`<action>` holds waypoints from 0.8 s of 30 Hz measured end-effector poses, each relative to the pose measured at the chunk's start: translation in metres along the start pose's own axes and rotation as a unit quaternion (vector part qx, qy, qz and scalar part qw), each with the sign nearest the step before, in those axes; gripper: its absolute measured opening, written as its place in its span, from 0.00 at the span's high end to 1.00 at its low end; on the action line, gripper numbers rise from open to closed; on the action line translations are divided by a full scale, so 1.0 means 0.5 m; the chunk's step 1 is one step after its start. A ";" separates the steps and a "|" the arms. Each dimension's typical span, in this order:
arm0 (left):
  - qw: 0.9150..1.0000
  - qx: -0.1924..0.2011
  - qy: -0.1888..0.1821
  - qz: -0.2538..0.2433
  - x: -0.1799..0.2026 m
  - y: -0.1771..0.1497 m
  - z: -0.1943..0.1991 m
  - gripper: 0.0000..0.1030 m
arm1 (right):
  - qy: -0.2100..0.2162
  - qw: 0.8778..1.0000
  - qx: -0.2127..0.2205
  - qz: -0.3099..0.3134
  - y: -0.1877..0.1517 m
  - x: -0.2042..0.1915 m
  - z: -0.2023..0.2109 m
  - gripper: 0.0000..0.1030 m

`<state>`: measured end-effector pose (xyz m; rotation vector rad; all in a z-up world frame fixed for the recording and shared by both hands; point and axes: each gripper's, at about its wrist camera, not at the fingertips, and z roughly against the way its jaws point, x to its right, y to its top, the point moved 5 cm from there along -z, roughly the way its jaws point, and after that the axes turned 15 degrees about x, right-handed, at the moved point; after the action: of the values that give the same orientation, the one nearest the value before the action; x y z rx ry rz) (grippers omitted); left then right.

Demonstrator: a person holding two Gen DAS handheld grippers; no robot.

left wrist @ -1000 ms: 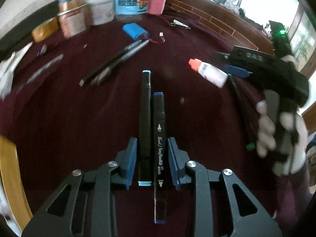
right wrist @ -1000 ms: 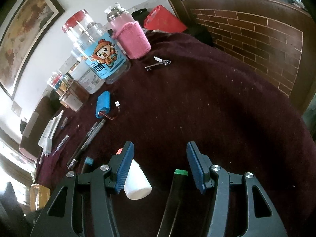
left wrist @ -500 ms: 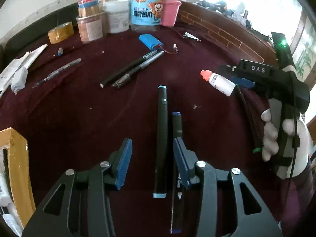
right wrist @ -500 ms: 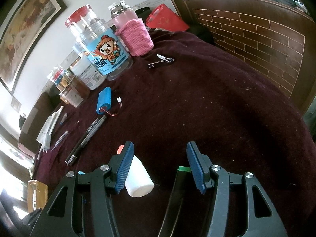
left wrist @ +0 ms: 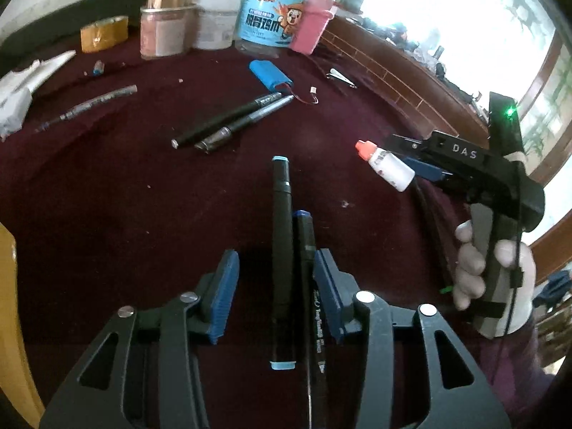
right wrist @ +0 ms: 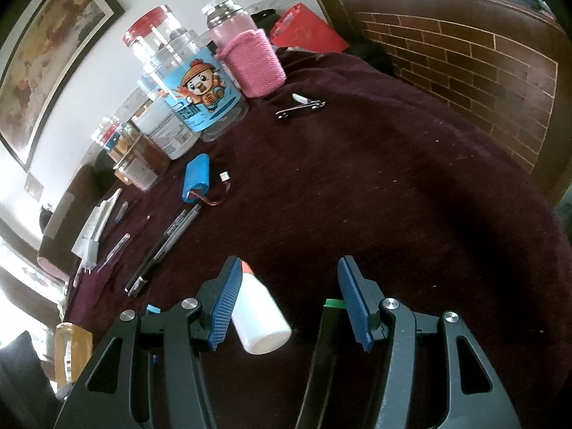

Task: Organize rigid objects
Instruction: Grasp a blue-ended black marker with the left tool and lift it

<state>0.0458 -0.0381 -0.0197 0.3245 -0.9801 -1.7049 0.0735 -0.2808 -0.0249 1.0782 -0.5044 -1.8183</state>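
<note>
1. The left hand-held gripper (left wrist: 275, 296) hangs with its jaws spread wide, gripping nothing; two black markers lie side by side on the counter (left wrist: 107, 214) between its pads, a light-blue-capped marker (left wrist: 280, 250) and a dark-blue-capped marker (left wrist: 311, 304).
2. The right hand-held gripper (right wrist: 289, 300) is likewise agape, clasping nothing.
3. A small white dropper bottle (right wrist: 259, 321) lies against its left pad (right wrist: 223, 304); a green-tipped marker (right wrist: 321, 339) sits by its right pad.
4. Beyond the bottle lie two pens (right wrist: 161, 246) and a blue battery pack (right wrist: 196, 177).

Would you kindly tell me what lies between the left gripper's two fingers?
In the left wrist view, two black markers, one light-blue-capped and one dark-blue-capped, lie side by side between the left gripper fingers.
</note>
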 end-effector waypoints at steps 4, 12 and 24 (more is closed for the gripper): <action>1.000 0.001 -0.001 -0.004 0.010 0.001 -0.003 0.56 | 0.002 1.000 -0.001 0.004 -0.003 -0.003 0.000 0.51; 1.000 0.020 0.017 -0.011 -0.003 0.005 0.006 0.53 | 0.002 1.000 -0.001 0.006 -0.003 -0.002 -0.002 0.51; 0.977 0.017 0.132 -0.167 0.033 -0.008 -0.025 0.36 | 0.001 1.000 0.000 0.012 -0.006 -0.004 -0.001 0.51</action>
<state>0.0453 -0.0582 -0.0262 0.7526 -0.7890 -1.8863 0.0729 -0.2777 -0.0265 1.0703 -0.5135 -1.7963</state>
